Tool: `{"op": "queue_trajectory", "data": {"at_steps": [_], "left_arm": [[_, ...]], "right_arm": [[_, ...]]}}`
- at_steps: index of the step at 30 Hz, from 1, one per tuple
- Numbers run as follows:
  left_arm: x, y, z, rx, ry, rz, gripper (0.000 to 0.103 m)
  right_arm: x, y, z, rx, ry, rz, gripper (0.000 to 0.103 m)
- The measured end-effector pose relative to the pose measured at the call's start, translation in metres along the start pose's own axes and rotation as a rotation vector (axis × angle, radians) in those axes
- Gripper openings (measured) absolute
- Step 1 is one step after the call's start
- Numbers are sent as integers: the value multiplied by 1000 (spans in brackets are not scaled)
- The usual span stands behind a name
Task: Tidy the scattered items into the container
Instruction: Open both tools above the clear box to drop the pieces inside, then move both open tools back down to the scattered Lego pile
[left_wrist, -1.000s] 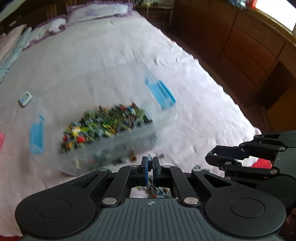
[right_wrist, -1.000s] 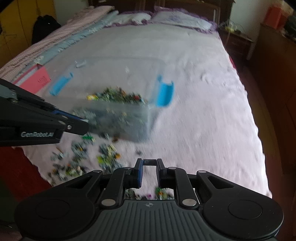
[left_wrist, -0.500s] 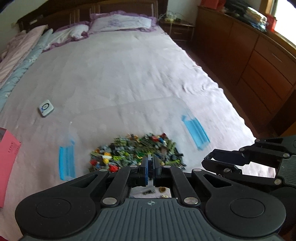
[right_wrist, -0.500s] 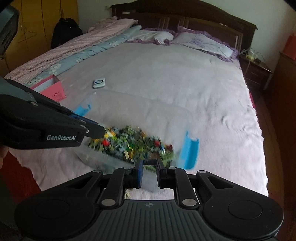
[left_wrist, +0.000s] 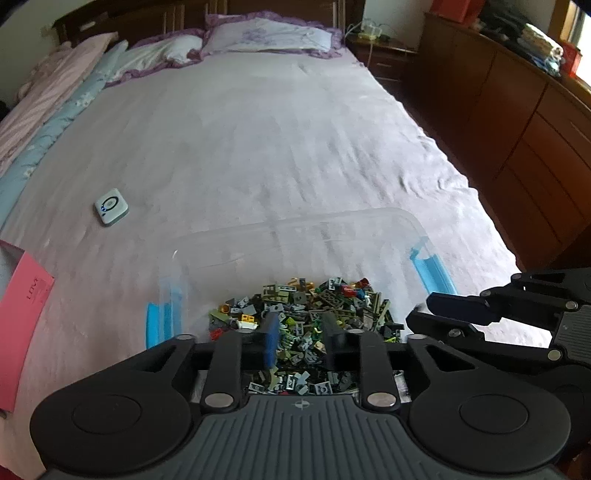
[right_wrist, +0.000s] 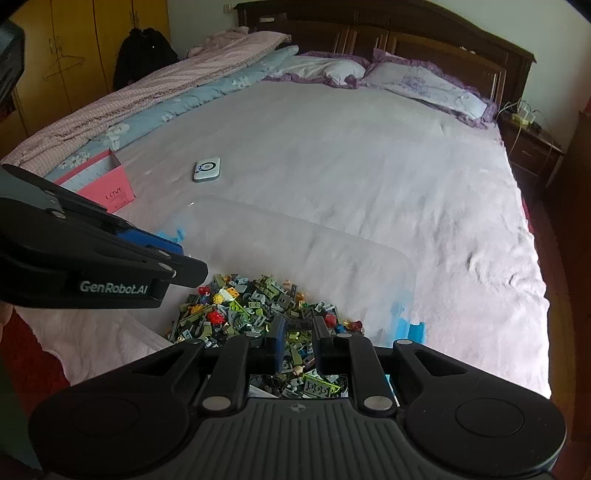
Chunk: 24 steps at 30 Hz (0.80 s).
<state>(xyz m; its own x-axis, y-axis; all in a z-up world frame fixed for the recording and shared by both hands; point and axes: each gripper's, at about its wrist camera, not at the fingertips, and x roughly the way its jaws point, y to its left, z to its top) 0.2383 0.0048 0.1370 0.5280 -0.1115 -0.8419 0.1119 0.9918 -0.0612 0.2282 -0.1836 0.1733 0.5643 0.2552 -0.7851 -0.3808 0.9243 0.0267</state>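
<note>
A clear plastic container (left_wrist: 332, 218) with blue latches (left_wrist: 430, 269) sits on the pale bed sheet, and a heap of small toy bricks (left_wrist: 314, 299) fills its near side. My left gripper (left_wrist: 301, 338) hangs over that heap. Its jaws are opening and I see nothing between the pads. In the right wrist view the same container (right_wrist: 295, 218) and bricks (right_wrist: 251, 299) lie below my right gripper (right_wrist: 298, 341). Its jaws stand narrowly apart, with a small dark piece across the tips. The left gripper (right_wrist: 192, 260) reaches in from the left, and the right gripper (left_wrist: 419, 308) shows at the right of the left wrist view.
A small white device (left_wrist: 110, 211) lies on the sheet left of the container, and a pink box (right_wrist: 103, 181) stands beyond it. Folded quilts run along the bed's left side, with pillows at the head. A wooden dresser (left_wrist: 517, 129) lines the right. The bed's near edge is just below.
Both grippers have moved forward from the scattered bricks at the bed's edge to above the container. The left jaws, pressed together before, have parted.
</note>
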Motion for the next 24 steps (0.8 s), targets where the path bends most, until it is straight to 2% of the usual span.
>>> {"op": "queue_trajectory", "data": {"at_steps": [2, 8, 12, 19, 24], "left_arm": [[0, 3, -1, -14, -1, 6, 46], [-1, 6, -8, -39, 11, 21, 56], [-6, 3, -17, -31, 14, 17, 59], [-17, -6, -35, 2, 35, 1, 66], [-22, -17, -51, 42, 54, 12, 66]], "right_arm": [[1, 0, -1, 3, 5, -1, 20], [0, 0, -9, 13, 18, -6, 28], [-8, -4, -20, 53, 26, -4, 38], [-30, -14, -44, 110, 40, -23, 41], [-47, -16, -67, 104, 56, -50, 43]]}}
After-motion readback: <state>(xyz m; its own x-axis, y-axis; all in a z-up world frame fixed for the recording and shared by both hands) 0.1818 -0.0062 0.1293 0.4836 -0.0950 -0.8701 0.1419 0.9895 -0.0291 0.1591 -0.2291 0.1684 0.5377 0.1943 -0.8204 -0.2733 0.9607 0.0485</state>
